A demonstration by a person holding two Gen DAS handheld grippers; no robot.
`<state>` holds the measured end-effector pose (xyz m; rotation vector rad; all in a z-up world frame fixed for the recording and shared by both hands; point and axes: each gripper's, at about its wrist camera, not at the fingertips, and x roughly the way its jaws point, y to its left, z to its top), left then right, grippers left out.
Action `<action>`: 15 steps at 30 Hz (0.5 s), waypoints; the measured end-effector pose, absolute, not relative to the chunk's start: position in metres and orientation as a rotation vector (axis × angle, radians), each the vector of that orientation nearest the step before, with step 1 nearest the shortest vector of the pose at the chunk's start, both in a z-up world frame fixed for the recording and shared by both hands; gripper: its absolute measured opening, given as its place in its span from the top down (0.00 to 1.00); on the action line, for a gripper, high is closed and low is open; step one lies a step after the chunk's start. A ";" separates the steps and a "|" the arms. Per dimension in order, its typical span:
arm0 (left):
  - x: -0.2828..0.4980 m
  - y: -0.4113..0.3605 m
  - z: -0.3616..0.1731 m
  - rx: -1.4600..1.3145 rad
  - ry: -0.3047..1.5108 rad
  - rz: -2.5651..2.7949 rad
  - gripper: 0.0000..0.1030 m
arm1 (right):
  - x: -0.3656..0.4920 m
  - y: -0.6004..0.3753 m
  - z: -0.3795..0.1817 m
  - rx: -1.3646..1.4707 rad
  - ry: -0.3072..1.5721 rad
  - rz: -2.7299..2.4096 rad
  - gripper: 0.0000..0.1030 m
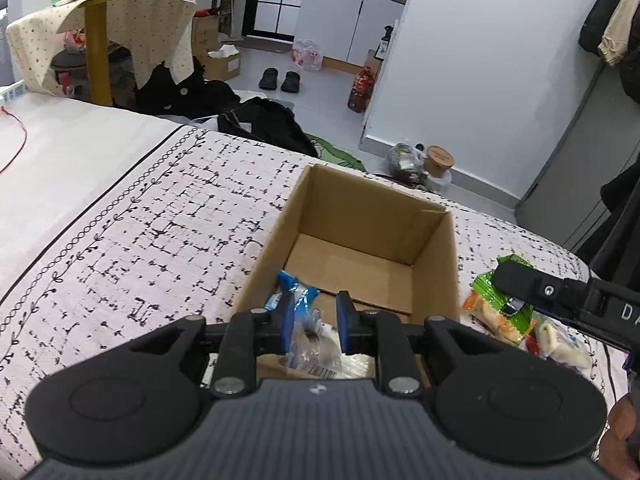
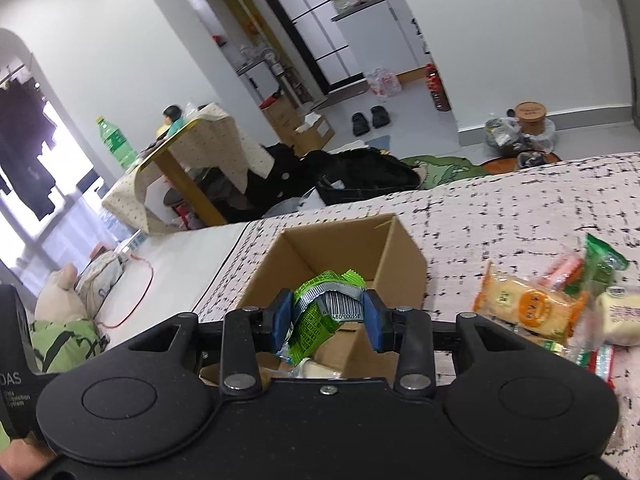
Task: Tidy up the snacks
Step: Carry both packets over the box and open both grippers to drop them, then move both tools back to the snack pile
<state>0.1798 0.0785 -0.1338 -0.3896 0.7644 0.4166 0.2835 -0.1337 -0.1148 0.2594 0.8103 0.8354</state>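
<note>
- Gripping a green snack packet, right gripper above cardboard box.
- Left gripper: narrow; blue-and-clear packet between pads, grip unclear.

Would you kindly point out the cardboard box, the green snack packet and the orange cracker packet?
cardboard box (image 1: 360, 216): left wrist view, inner far wall.
green snack packet (image 2: 316, 320): right wrist view, crumpled middle between the pads.
orange cracker packet (image 2: 528, 306): right wrist view, round orange label.
</note>
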 end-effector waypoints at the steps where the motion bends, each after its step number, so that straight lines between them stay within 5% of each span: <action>1: 0.179 0.079 -0.133 -0.393 0.765 0.420 0.80 | 0.283 -0.132 -0.115 0.257 0.814 0.840 0.63; 10: 0.165 0.078 -0.127 -0.399 0.755 0.457 0.68 | 0.280 -0.132 -0.115 0.268 0.835 0.862 0.49; 15: 0.162 0.074 -0.125 -0.399 0.753 0.456 0.53 | 0.282 -0.151 -0.114 0.308 0.836 0.822 0.47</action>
